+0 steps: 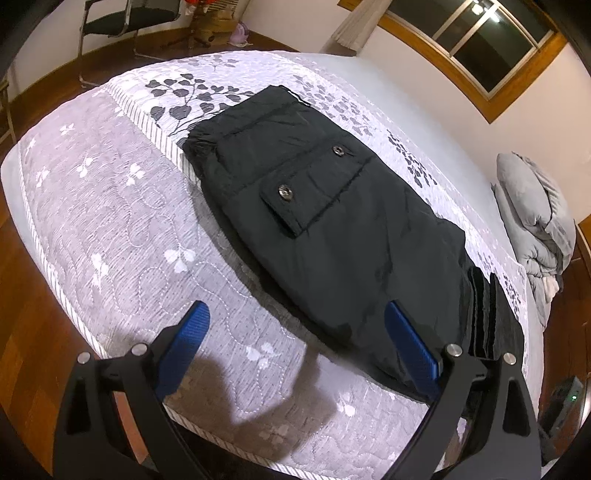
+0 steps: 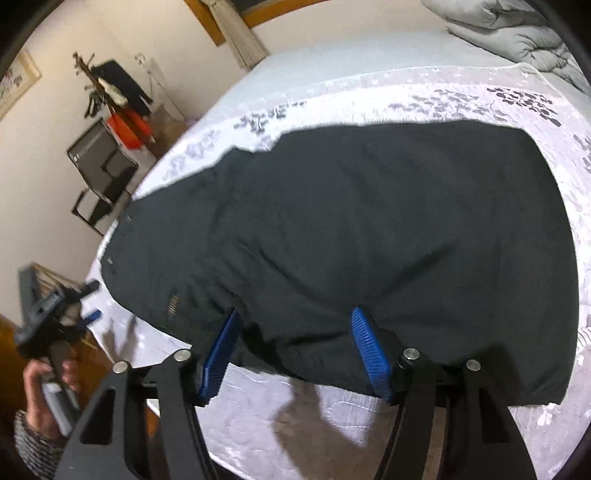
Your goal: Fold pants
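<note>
Lengthwise, folded pants (image 1: pixel 317 221) run near-right to far-left.

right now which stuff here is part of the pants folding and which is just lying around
Part of the job:
- black pants
- left gripper, open
- right gripper, open
- bed they lie on

Just lying about:
- grey duvet
- black chair
- coat rack
</note>
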The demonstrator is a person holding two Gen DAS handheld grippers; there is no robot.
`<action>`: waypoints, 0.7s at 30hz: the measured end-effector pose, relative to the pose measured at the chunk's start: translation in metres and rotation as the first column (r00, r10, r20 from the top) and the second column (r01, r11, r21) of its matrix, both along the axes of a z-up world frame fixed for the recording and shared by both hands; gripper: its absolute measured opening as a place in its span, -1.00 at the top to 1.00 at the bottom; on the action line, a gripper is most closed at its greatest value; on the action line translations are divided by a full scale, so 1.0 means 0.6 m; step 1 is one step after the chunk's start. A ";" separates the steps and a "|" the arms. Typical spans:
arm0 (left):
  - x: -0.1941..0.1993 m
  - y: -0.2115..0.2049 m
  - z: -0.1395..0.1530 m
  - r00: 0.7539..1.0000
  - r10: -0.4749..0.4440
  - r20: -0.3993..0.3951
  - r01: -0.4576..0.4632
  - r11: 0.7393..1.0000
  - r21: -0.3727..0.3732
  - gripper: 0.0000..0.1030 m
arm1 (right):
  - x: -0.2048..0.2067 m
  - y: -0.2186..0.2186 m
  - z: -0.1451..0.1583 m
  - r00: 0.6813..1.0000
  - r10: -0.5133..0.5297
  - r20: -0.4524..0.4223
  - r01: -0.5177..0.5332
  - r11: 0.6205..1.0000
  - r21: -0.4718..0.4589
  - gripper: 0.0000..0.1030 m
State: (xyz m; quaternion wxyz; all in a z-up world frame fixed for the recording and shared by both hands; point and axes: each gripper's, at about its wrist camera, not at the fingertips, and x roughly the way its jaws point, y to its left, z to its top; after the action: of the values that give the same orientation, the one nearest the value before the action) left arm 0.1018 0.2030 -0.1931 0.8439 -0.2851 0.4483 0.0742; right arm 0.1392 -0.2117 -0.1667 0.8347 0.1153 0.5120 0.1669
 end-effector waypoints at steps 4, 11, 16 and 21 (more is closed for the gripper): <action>0.003 -0.004 0.001 1.000 -0.011 -0.005 0.011 1.000 0.017 -0.85 | -0.012 -0.010 0.016 1.000 -0.005 0.011 0.005 1.000 0.026 -0.25; 0.010 0.018 0.009 0.999 0.035 0.010 -0.035 0.999 0.033 -0.85 | -0.010 -0.082 0.034 0.993 -0.112 0.033 0.109 0.990 0.084 -0.25; 0.013 0.037 0.008 0.997 0.073 0.017 -0.073 0.997 0.017 -0.85 | 0.011 -0.086 -0.010 0.994 -0.111 -0.015 0.111 0.993 0.046 -0.24; 0.013 0.066 -0.008 0.993 0.120 0.003 -0.120 0.992 -0.048 -0.85 | -0.001 -0.090 0.008 0.995 -0.101 0.028 0.098 0.992 0.073 -0.26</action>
State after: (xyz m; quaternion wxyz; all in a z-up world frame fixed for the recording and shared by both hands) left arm 0.1098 0.2424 -0.1977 0.8323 -0.3317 0.4295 0.1132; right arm 0.1386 -0.2656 -0.1617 0.8452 0.1679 0.4861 0.1452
